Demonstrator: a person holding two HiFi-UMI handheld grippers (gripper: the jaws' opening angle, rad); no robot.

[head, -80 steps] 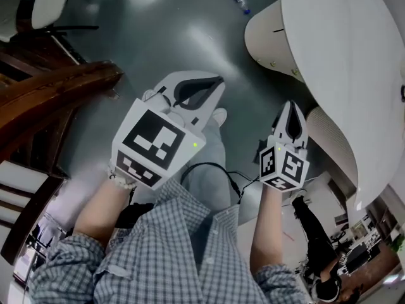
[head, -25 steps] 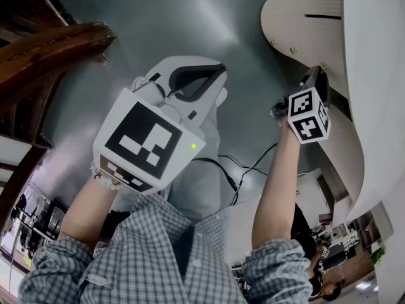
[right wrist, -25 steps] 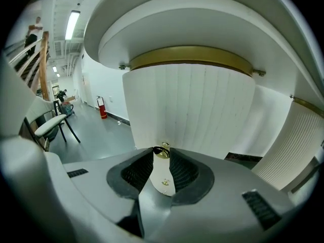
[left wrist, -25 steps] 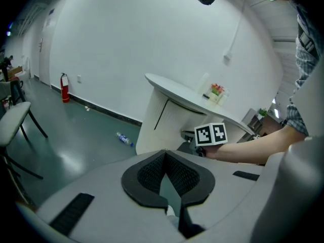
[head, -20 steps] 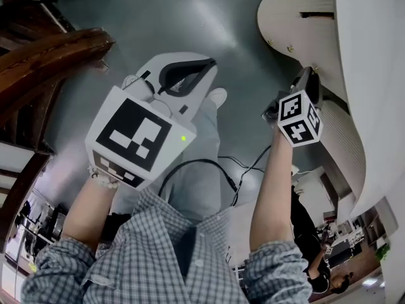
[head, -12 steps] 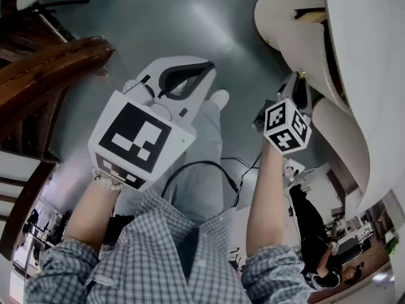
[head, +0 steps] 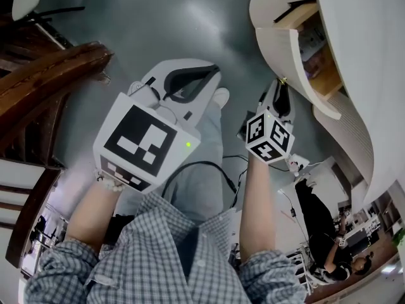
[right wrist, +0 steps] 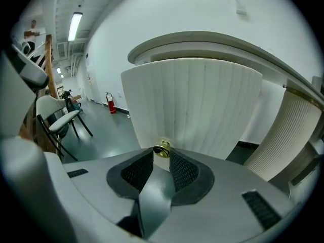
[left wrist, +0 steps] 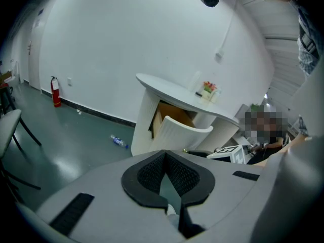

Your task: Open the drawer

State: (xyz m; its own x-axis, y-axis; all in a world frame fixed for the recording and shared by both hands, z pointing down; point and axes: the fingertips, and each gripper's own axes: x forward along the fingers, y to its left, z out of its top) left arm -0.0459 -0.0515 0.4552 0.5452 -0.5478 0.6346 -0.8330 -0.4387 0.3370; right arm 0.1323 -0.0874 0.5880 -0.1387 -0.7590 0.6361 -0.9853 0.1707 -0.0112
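Drawer (head: 278, 49) stands mostly open, little pull left; we pinch its brass knob (right wrist: 162, 149) with the right tongs (right wrist: 162, 157); the left tongs (left wrist: 164, 157) sit closed, empty.

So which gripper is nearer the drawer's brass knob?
Right. The right gripper is clamped on the brass knob; the left gripper hangs apart over the floor, shut and empty.

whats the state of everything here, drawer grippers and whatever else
drawer: pulled partway out, wooden inside showing
knob: on the drawer front, clamped between the right gripper's jaws
right gripper: shut on the knob
left gripper: jaws together, nothing between them, held away from the drawer
bottle: lying on its side on the floor
fire extinguisher: upright by the wall
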